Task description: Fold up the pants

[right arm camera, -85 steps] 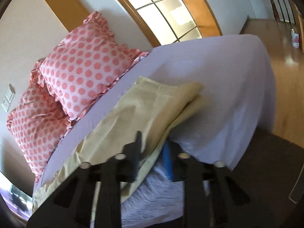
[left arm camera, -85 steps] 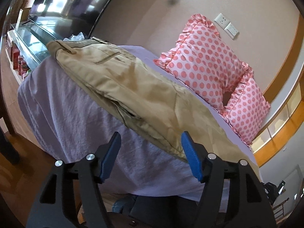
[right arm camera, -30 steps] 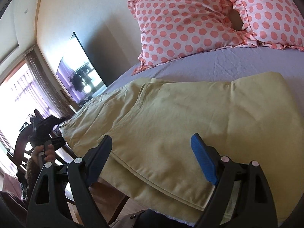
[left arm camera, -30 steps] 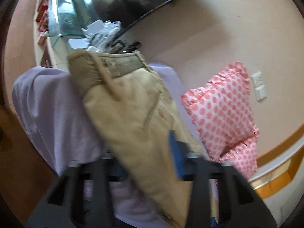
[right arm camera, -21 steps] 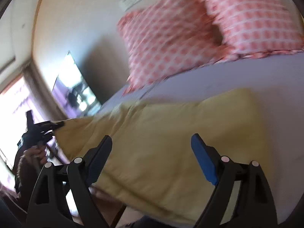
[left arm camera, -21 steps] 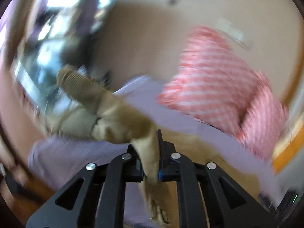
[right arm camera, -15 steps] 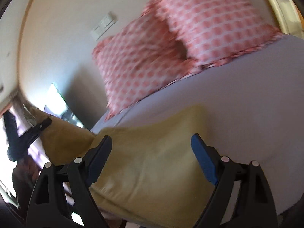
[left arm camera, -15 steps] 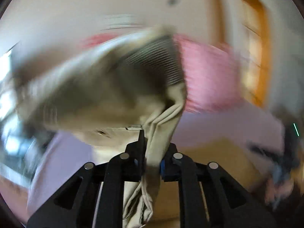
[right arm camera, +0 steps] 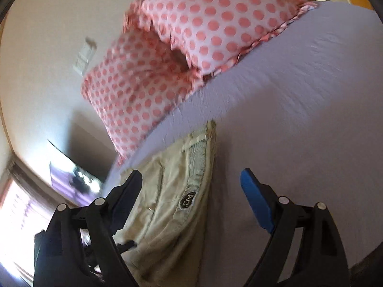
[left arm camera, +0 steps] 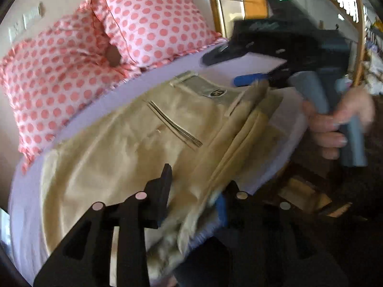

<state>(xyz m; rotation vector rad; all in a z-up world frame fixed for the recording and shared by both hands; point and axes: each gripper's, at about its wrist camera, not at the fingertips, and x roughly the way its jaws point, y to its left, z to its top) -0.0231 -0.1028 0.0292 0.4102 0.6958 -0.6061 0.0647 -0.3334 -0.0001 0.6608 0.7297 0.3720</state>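
The left hand-held gripper (left arm camera: 194, 191) has its jaws partly apart, with the near edge of the pants (left arm camera: 143, 143) lying between them; whether the pads still bear on the cloth cannot be told, since that edge is blurred. From this gripper the pants extend forward and to the right across the bed (left arm camera: 24, 203), folded over on themselves, with the waistband (left arm camera: 203, 87) at the far right end and the back pocket slit between. The long axis of the folded stack therefore runs from the left gripper toward the waistband. The right hand-held gripper (left arm camera: 229, 69) hangs just above that waistband end, jaws wide apart and holding nothing; in its own view the waistband label (right arm camera: 188, 199) lies between its fingers (right arm camera: 256, 198). The two pillows (left arm camera: 95, 47) lie well behind the pants, at the head of the bed. Judgement: each gripper is nearest one end of the stack, so the next fold would suit bringing one end over the other along this axis.
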